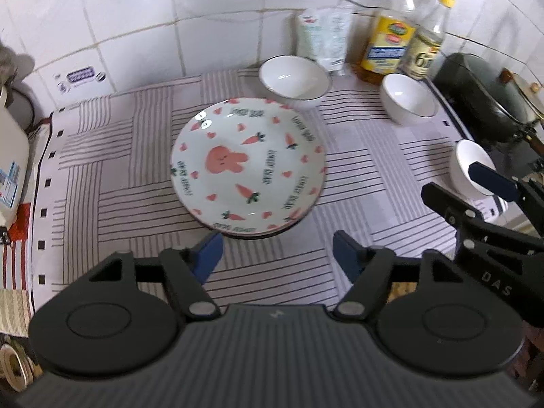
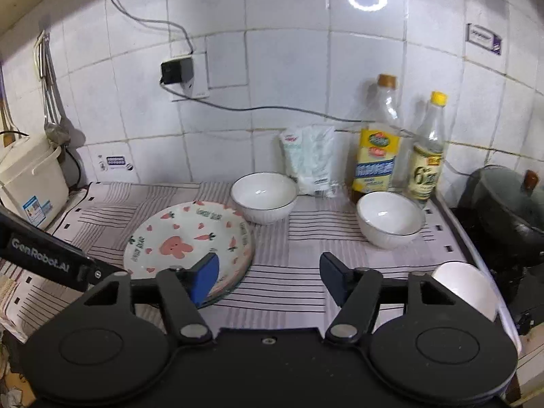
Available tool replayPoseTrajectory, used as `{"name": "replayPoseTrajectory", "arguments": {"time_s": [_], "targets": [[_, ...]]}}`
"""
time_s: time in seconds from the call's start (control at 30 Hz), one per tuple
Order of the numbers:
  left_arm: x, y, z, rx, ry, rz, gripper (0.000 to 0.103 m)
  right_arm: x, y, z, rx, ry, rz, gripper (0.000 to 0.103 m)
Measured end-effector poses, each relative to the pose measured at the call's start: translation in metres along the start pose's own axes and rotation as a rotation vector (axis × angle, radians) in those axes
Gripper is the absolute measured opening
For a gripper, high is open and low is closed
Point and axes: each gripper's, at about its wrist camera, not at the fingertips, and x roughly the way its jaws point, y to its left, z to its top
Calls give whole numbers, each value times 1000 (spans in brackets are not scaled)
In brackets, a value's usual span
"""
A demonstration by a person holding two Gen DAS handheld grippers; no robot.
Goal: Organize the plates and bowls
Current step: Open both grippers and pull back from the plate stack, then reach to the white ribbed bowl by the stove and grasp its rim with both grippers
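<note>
Left wrist view: the rabbit plate [image 1: 248, 166] lies flat, face up, just ahead of the left gripper [image 1: 277, 255], whose jaws stand apart and empty. Two white bowls [image 1: 295, 80] [image 1: 408, 103] sit upright beyond it near the bottles [image 1: 387, 44]; bare striped desk [image 1: 374, 183] lies between. The right gripper [image 2: 268, 275], jaws apart, hovers low over the cloth, with a third bowl [image 2: 465, 289] right of its jaws at the desk edge.
</note>
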Motion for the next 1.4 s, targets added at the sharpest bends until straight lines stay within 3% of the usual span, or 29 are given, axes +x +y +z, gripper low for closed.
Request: {"name": "replayPoseTrajectory", "arguments": {"time_s": [0.1,0.27,0.4,0.73,0.9,1.4], "targets": [[-2,-13,3,24,-11,-17,83,-6,-9,-10,-55,-11,-86,91],[1,-39,7,51,-32,-8,94,-19,-31,-33,-106,-37,-172,96],[12,-63,10,90,-34,4,95,-27,-54,-51,-96,-70,-190,101],[53,-132,18,166,-30,-65,95,-6,-119,-91,13,-93,-191,102],[78,-161,25,108,-70,-132,95,21,-146,-109,62,-73,-197,102],[161,-246,46,135,-57,-258,92,100,-189,-145,150,-62,-163,102]]}}
